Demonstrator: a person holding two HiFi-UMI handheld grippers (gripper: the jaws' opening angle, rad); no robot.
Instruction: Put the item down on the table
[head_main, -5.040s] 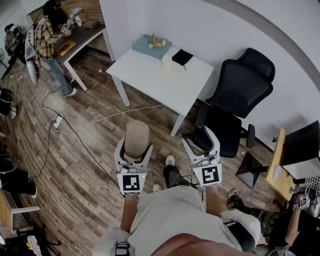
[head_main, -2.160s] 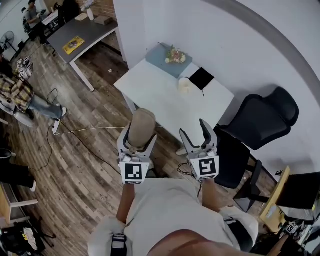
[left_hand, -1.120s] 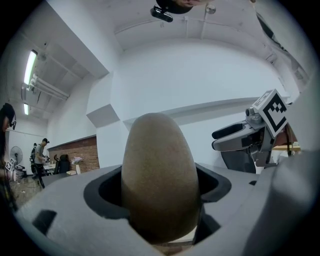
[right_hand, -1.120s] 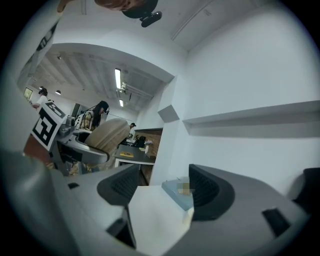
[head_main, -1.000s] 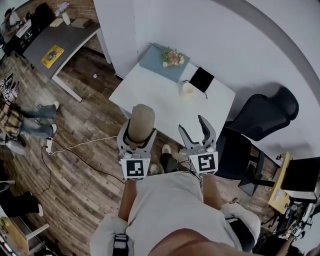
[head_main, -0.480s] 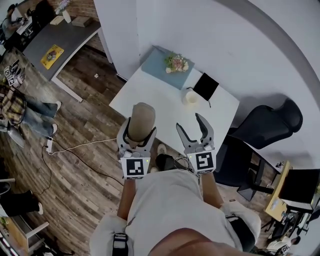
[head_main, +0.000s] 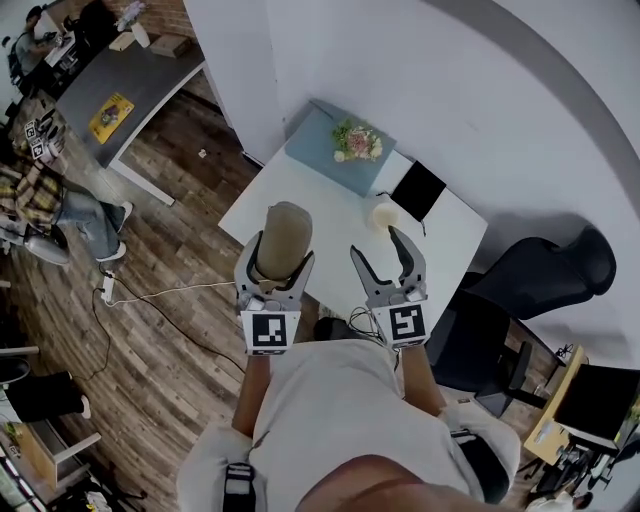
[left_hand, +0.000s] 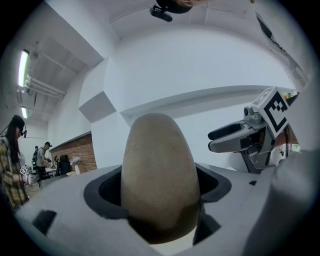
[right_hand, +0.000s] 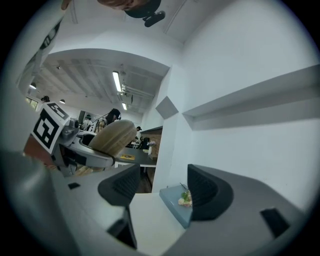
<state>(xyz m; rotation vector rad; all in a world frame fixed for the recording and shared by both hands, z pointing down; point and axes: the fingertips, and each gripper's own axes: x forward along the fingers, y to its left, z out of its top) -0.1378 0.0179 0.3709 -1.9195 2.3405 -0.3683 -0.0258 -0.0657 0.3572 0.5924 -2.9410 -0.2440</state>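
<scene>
Head view: left tool (head_main: 275, 262) grips the tan egg-shaped item (head_main: 283, 235) upright, seen against the near edge of the white bench (head_main: 330, 205), which has drawn closer at 12 o'clock. Left gripper view: item (left_hand: 159, 175) wedged between pads. Right gripper view: right tool (right_hand: 162, 192) empty, jaws apart, just been narrowing. Set-down judged close.

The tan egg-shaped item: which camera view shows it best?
The left gripper view: the tan item fills the centre, close, with the jaws pressing on both its sides. The head view shows it small, from above. The right gripper view shows it small, at the left.
</scene>
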